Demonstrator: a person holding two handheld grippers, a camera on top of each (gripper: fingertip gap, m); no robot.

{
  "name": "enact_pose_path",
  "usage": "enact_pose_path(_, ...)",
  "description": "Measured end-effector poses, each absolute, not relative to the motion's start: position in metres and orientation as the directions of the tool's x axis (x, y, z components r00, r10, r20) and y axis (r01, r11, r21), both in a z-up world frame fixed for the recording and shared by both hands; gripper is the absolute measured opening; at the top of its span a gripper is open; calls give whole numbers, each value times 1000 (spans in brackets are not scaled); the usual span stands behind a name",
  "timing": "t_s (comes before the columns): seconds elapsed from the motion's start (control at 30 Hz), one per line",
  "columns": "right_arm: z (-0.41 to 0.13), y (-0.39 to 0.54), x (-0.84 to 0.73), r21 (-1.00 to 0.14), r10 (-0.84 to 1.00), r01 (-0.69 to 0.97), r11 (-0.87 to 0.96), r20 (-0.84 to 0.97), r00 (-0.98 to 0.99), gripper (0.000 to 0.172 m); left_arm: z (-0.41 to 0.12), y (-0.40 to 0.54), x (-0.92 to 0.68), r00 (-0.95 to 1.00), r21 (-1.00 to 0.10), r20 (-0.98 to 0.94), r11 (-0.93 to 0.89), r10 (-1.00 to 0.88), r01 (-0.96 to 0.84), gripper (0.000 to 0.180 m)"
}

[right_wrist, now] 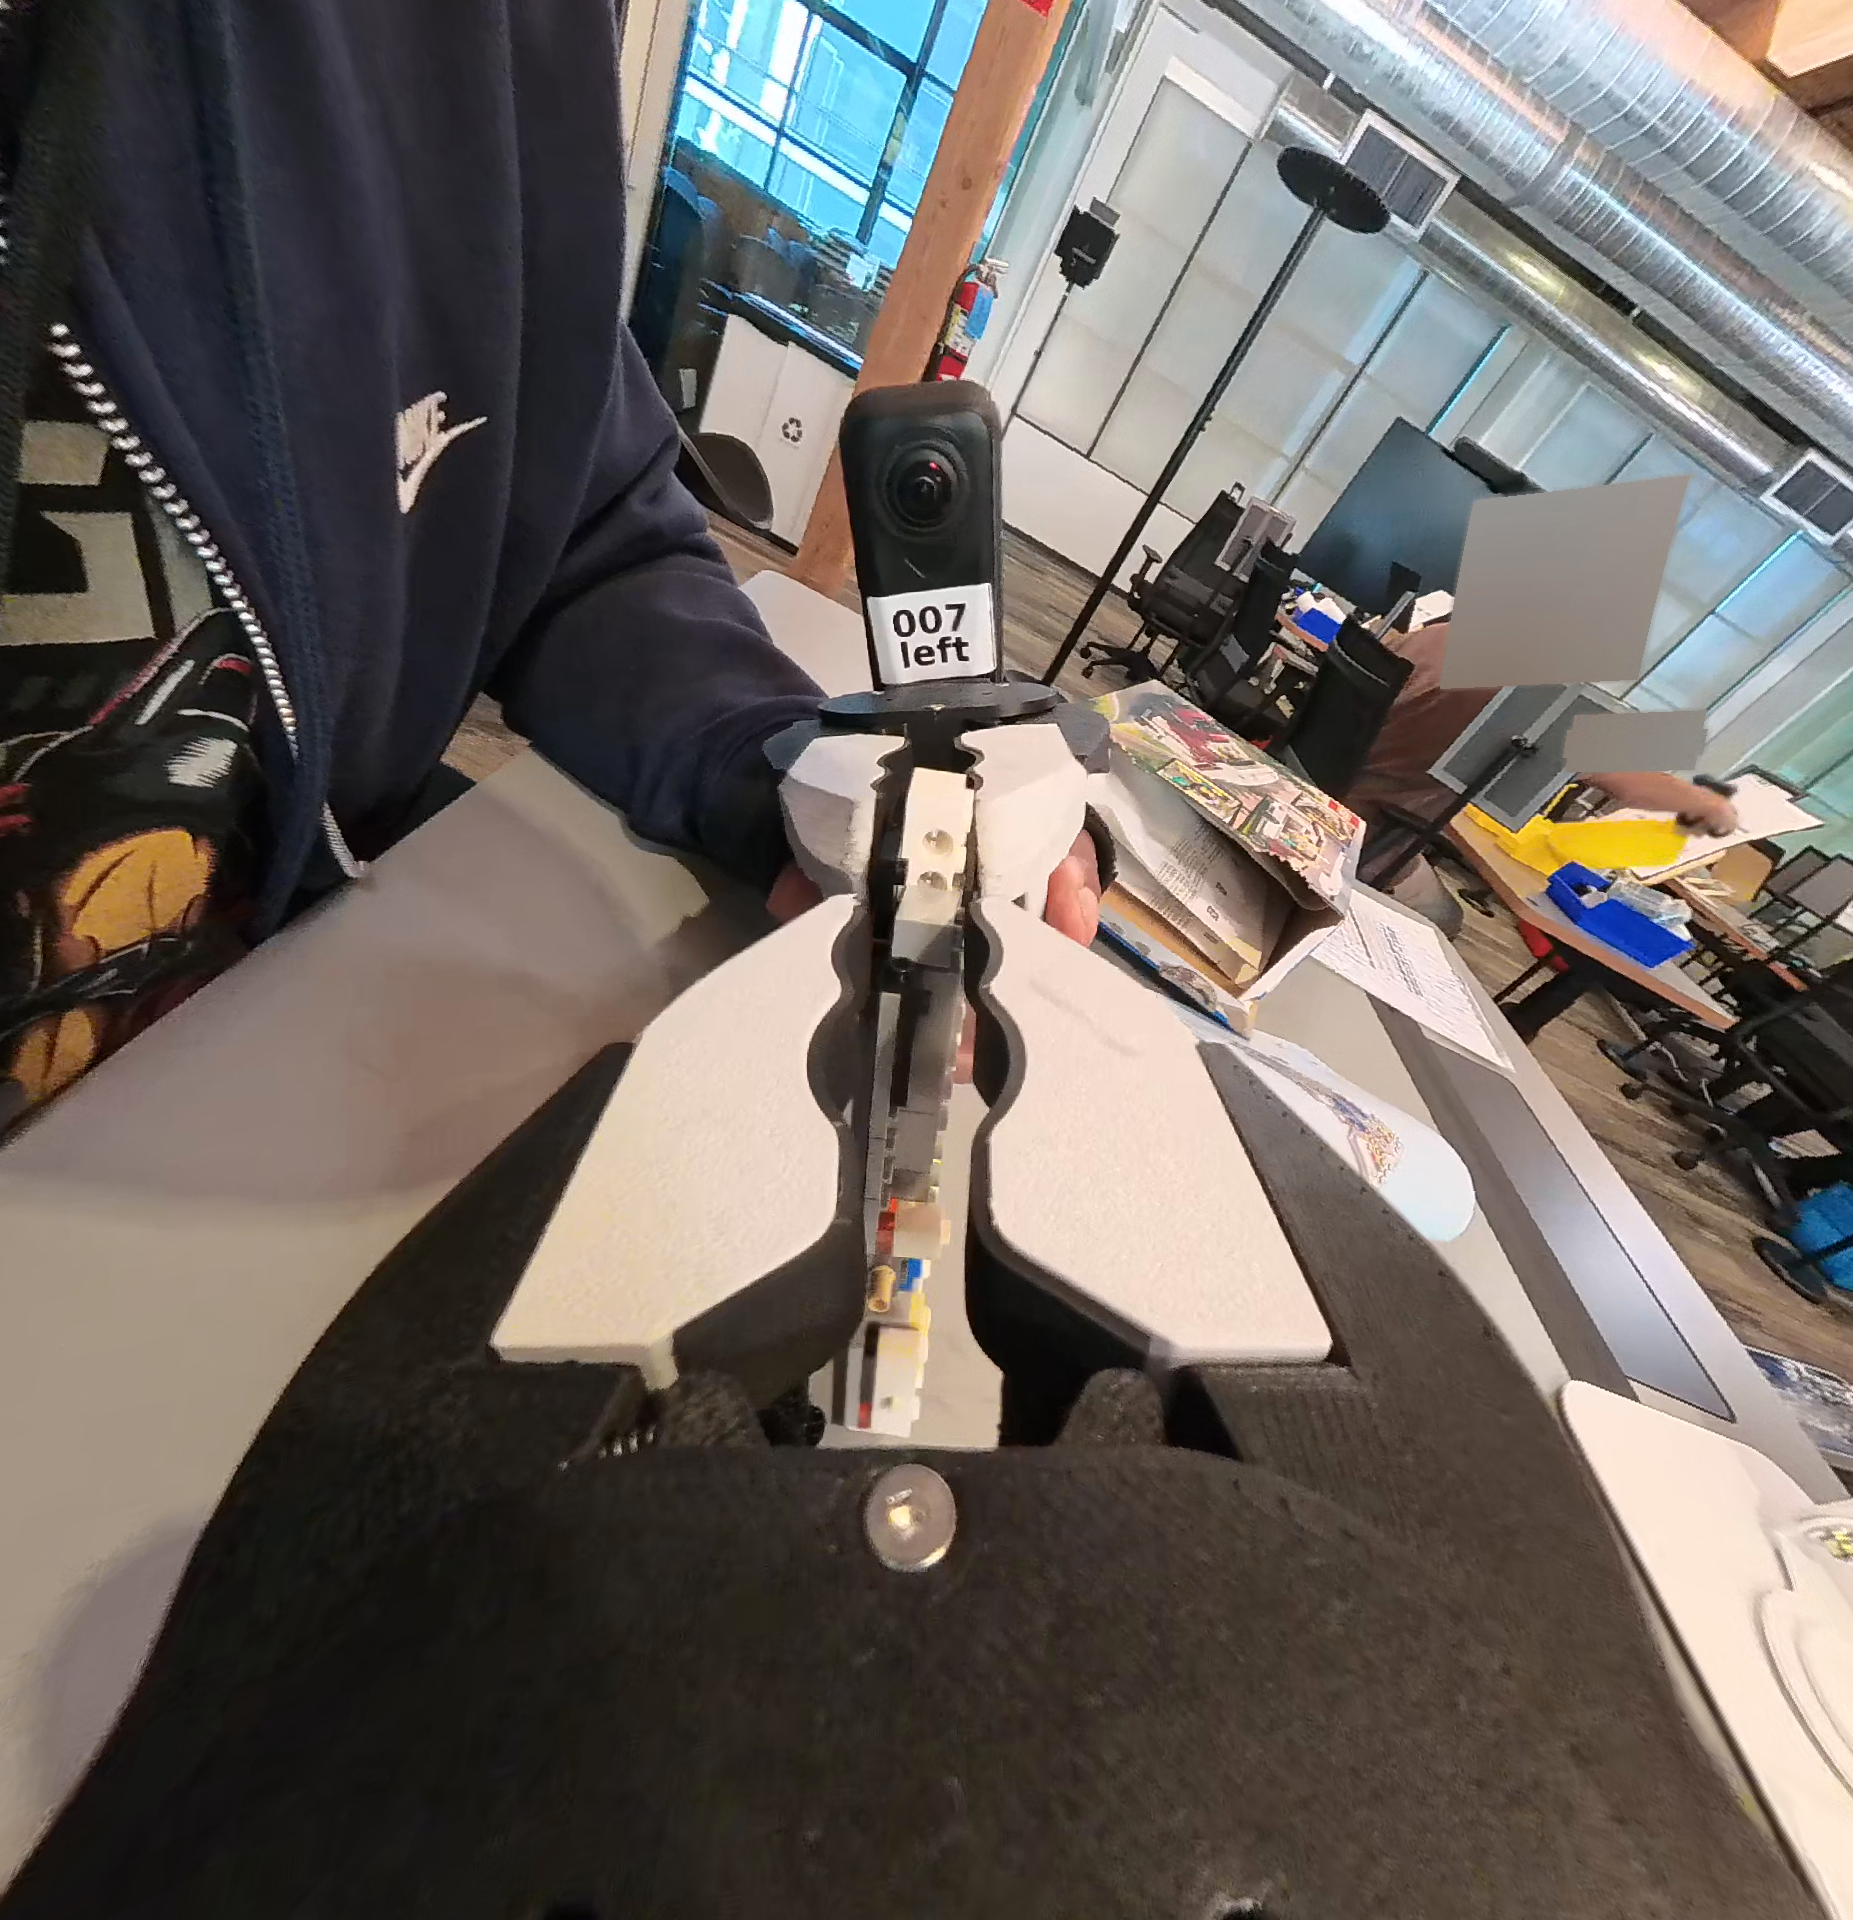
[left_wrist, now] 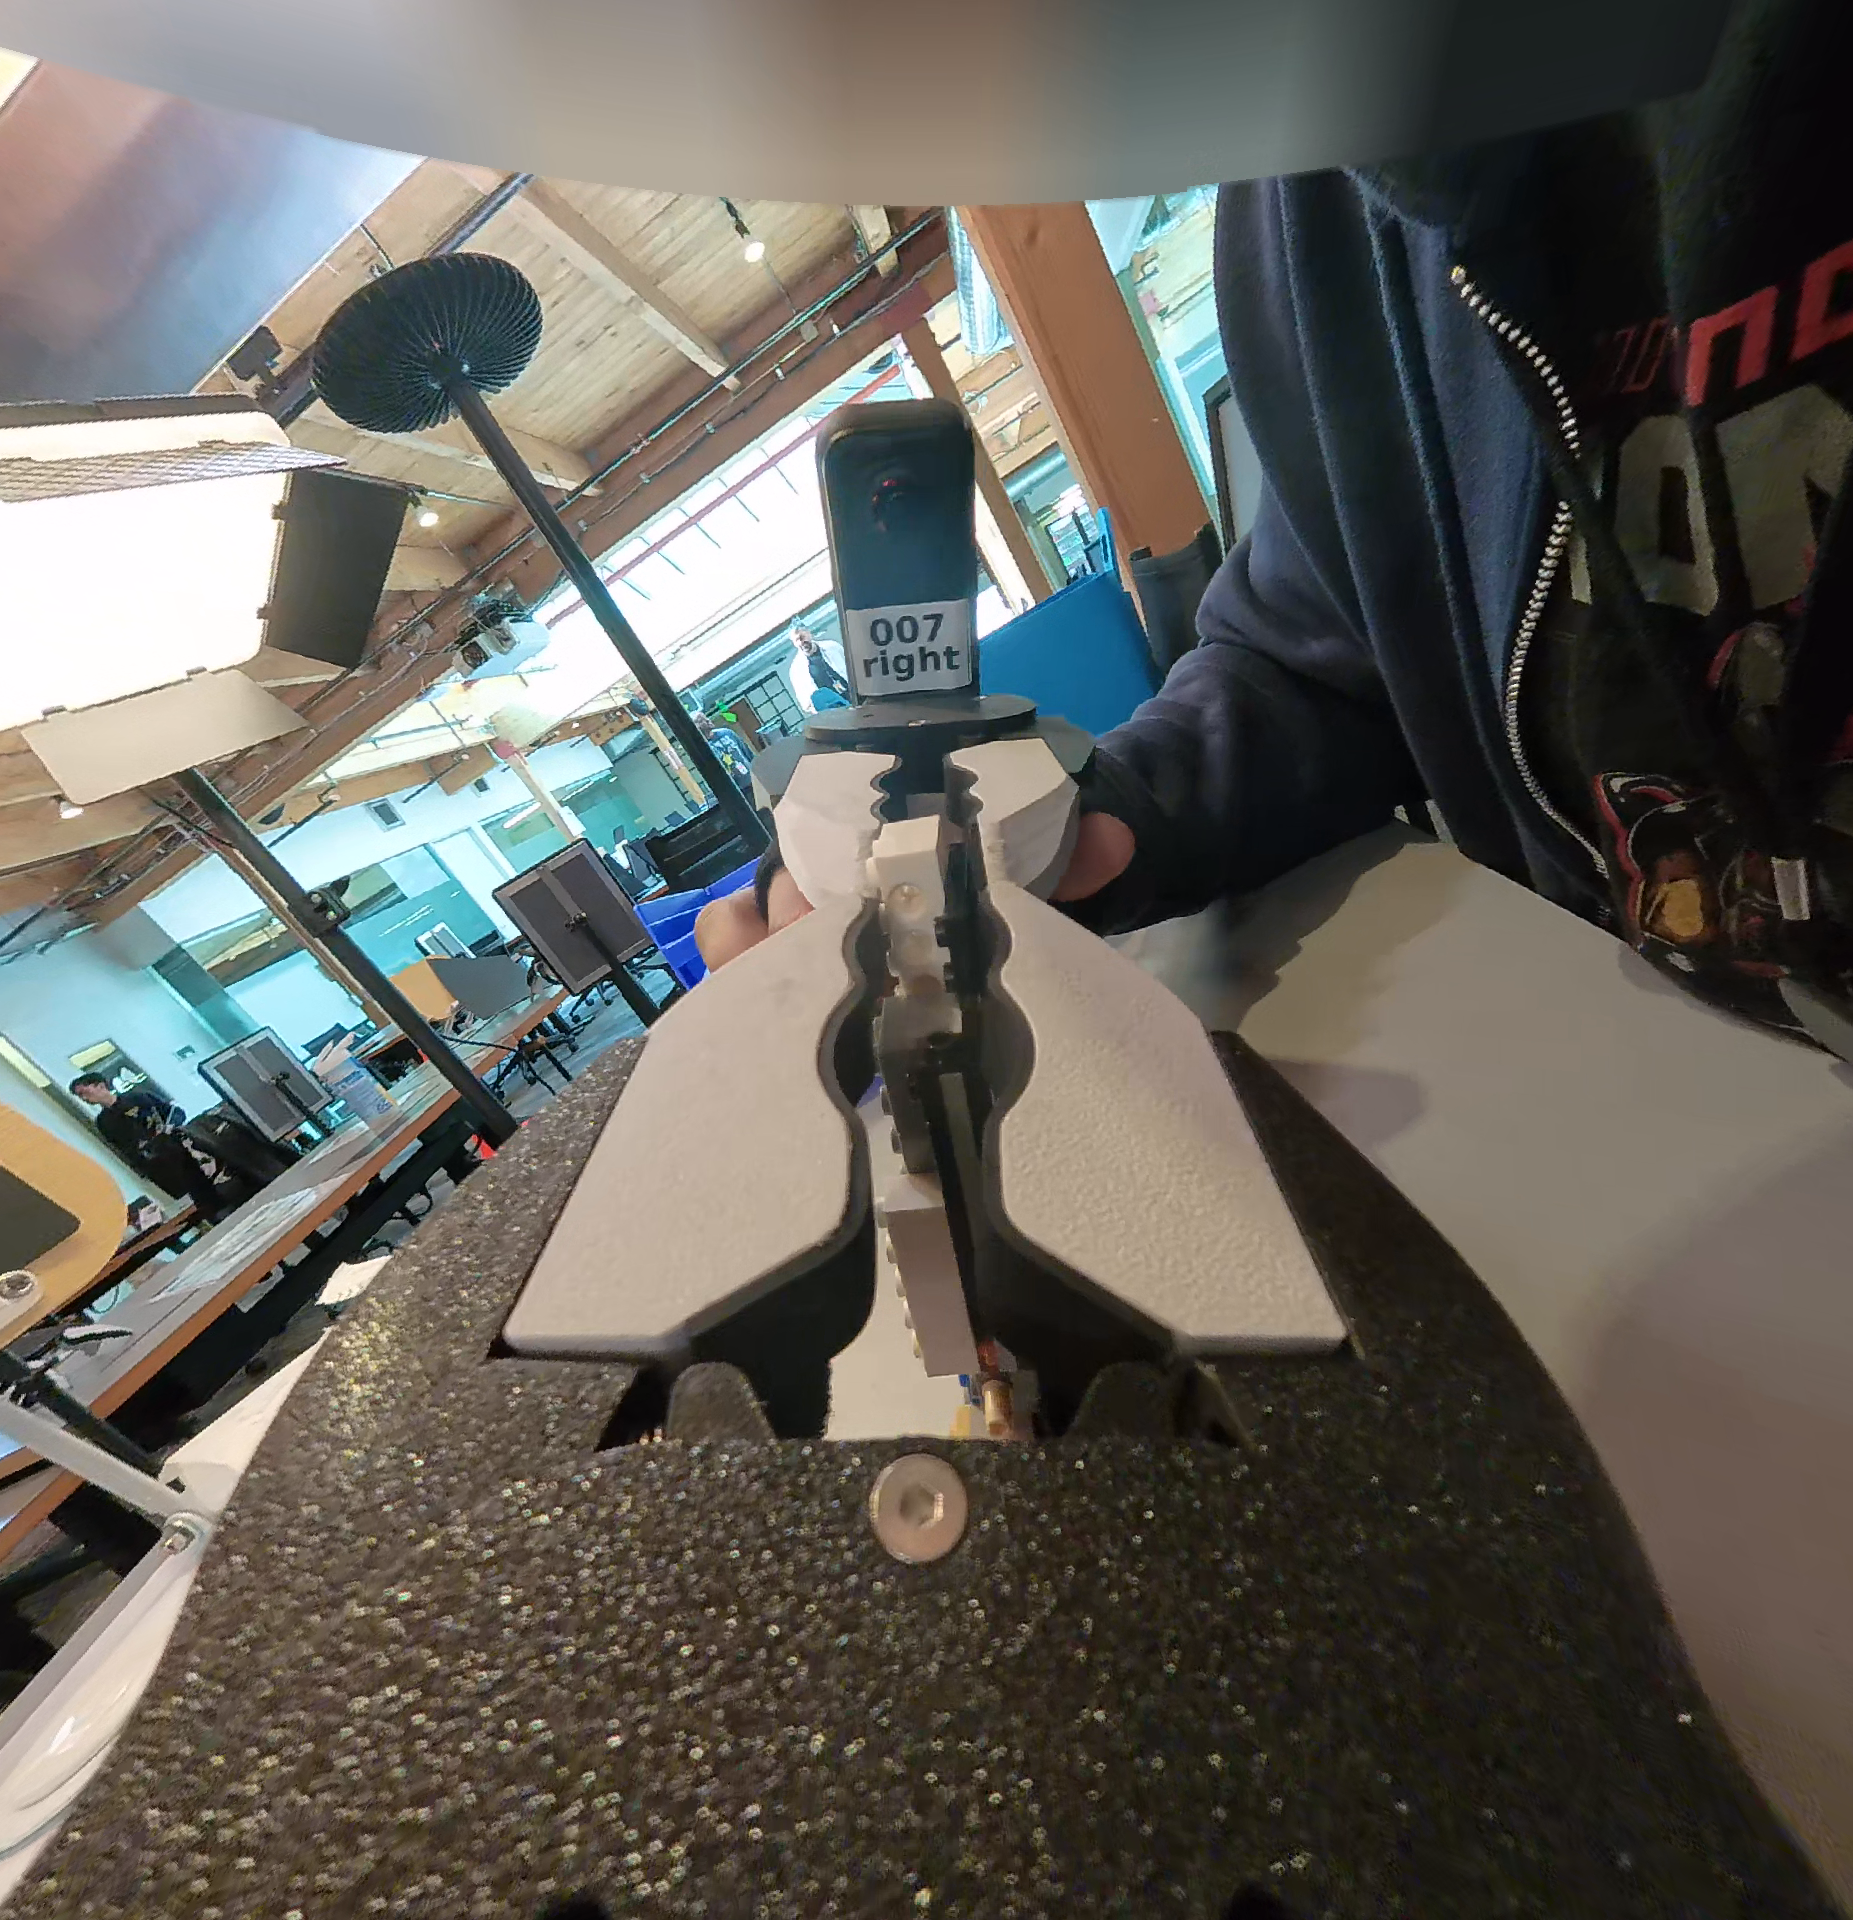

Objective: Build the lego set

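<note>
A long, narrow brick assembly of white, grey and black bricks [left_wrist: 914, 935] is held in the air between my two grippers, which face each other. My left gripper [left_wrist: 927, 940] is shut on one stretch of it, and the assembly runs back between its fingers to a grey brick [left_wrist: 927, 1278]. My right gripper [left_wrist: 917, 821] grips the white far end. In the right wrist view my right gripper [right_wrist: 914, 925] is shut on the same assembly [right_wrist: 937, 831], whose near end carries small coloured bricks [right_wrist: 896, 1247]. The left gripper [right_wrist: 927, 795] clamps the far white end.
A person in a dark navy hoodie [left_wrist: 1473, 520] stands close behind a white table [right_wrist: 330, 987]. An opened printed cardboard box [right_wrist: 1244, 862] and paper sheets [right_wrist: 1410, 966] lie on it. A light panel [left_wrist: 122, 561] and black stands rise at the left. Less than 4 cm separates the two grippers' tips.
</note>
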State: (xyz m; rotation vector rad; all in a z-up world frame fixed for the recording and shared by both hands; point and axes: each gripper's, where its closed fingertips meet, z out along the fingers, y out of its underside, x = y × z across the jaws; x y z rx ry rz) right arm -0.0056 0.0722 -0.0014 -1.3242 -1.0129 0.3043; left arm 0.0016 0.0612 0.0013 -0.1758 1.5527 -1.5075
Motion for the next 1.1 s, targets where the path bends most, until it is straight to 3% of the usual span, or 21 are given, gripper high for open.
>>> enact_pose_path(0.43, -3, 69, -6, -897, 728, 346, 274, 429, 536, 16, 0, 59, 1, -555, -836, -518, 249, -651, 488, 17)
enact_pose_path(0.6, -5, 67, -7, -893, 735, 355, 276, 434, 521, 17, 1, 60, 3, -561, -851, -495, 241, -664, 466, 27)
enact_pose_path(0.7, -4, 68, -7, -895, 731, 349, 278, 433, 528, 17, 0, 58, 2, -572, -851, -496, 236, -653, 469, 19)
enact_pose_path(1.1, -2, 69, -6, -913, 738, 311, 263, 398, 545, 16, 1, 59, 1, -537, -823, -542, 280, -646, 494, 17)
